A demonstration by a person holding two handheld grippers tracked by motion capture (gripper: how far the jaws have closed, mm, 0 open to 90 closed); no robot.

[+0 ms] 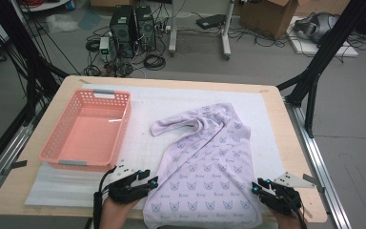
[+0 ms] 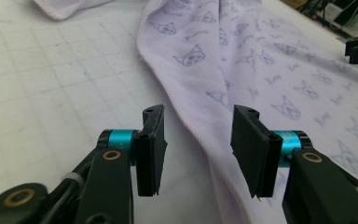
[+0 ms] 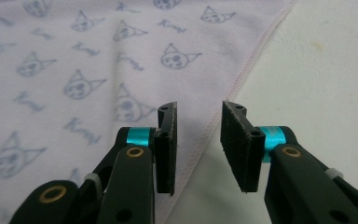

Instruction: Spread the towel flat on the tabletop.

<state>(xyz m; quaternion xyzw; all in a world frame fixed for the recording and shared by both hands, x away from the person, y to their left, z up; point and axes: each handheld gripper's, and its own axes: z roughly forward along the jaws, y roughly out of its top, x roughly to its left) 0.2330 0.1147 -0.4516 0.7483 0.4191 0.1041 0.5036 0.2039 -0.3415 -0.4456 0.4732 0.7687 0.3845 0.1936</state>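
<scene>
The left gripper (image 1: 148,181) is held at the near left hem of a lilac cat-print cloth (image 1: 209,167), its jaws parted with nothing clamped between them. The right gripper (image 1: 259,185) is held at the near right hem, jaws likewise apart and empty. The cloth is spread on a white gridded mat (image 1: 143,143), its near end hanging over the front edge of the wooden table (image 1: 290,143), its far end bunched. A pink basket (image 1: 57,138) is set left of it, well apart. Bare mat lies between cloth and basket. Beyond the table, computer towers (image 1: 132,28), cables and a cardboard box (image 1: 267,16) are seen on the grey floor.
</scene>
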